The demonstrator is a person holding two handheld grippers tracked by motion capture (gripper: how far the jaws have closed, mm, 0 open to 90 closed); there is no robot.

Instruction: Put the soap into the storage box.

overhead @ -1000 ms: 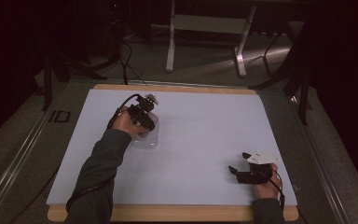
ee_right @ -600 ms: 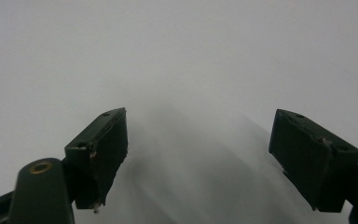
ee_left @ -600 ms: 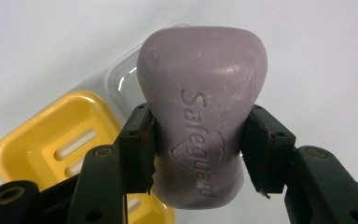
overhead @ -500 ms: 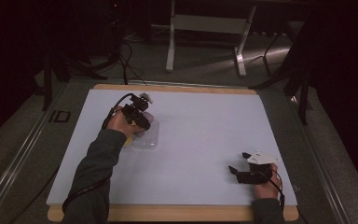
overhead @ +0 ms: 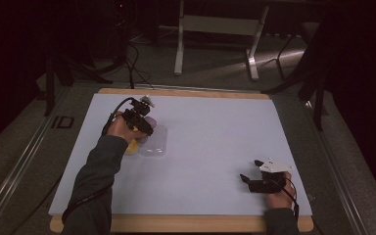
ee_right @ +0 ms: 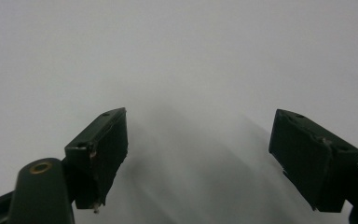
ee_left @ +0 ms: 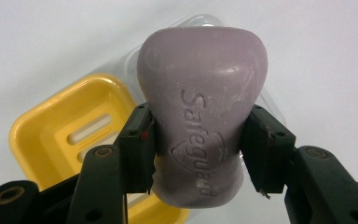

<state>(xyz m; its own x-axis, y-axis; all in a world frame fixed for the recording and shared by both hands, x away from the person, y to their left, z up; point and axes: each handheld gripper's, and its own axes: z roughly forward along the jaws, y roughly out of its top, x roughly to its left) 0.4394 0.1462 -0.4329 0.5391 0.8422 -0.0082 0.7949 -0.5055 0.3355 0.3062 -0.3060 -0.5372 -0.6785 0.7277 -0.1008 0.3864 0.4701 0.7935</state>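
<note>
The left gripper clamps a purple soap bar in its 2 jaws above a yellow soap dish and clear lid, toward the worktop's far left corner. The right gripper rests near the front right corner, jaws wide and empty.

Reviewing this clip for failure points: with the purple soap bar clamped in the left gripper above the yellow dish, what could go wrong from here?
1. The left gripper pinches the soap bar at its narrow waist only; the smooth bar could twist or slip out.
2. The bar hangs partly over the clear lid, not squarely above the yellow dish; released here, it might land on the lid or rim.
3. The right gripper sits open and far off, so nothing steadies the dish if it gets nudged.
</note>
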